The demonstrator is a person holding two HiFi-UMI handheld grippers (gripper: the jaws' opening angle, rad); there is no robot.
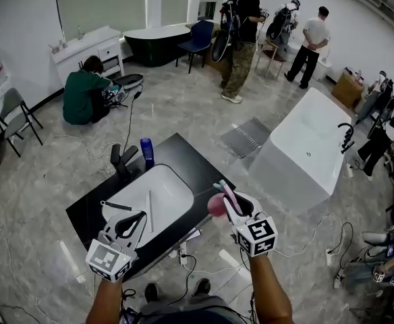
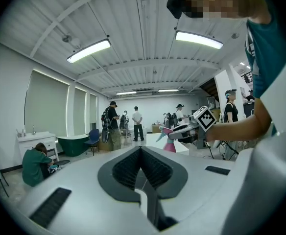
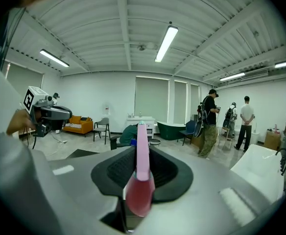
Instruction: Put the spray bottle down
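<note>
1. We confirm the grip. The right gripper [image 1: 232, 198] is clamped on the pink plastic spray bottle with the rounded body [image 1: 216, 205]. Its ribbed pads press the body from both sides. In the right gripper view the pink spray head stands up between the jaws.
2. We locate the load. The bottle hangs over the near right edge of the black rectangular countertop [image 1: 183, 155], just right of the white rectangular sink basin [image 1: 158, 196]. It appears raised, but we cannot tell whether its base touches the top.
3. We choose a landing spot on the flat black strip right of the basin, away from both the basin rim and the counter's outer edge. A base set half over either one would likely tip.
4. We lower the bottle upright so that the whole base meets the surface flat.
5. We open the jaws only once the base bears on the counter. We then draw the gripper back along its own line so that a pad does not catch the spray head.
6. We hold the left gripper [image 1: 133, 221] at the near left of the basin, well apart from the bottle's path. Its jaws are together with nothing between them.
7. We make no allowance for the blue cylindrical bottle [image 1: 147, 151] or the black faucet [image 1: 121, 159]. Both stand at the far left of the counter, well apart from the landing spot.
</note>
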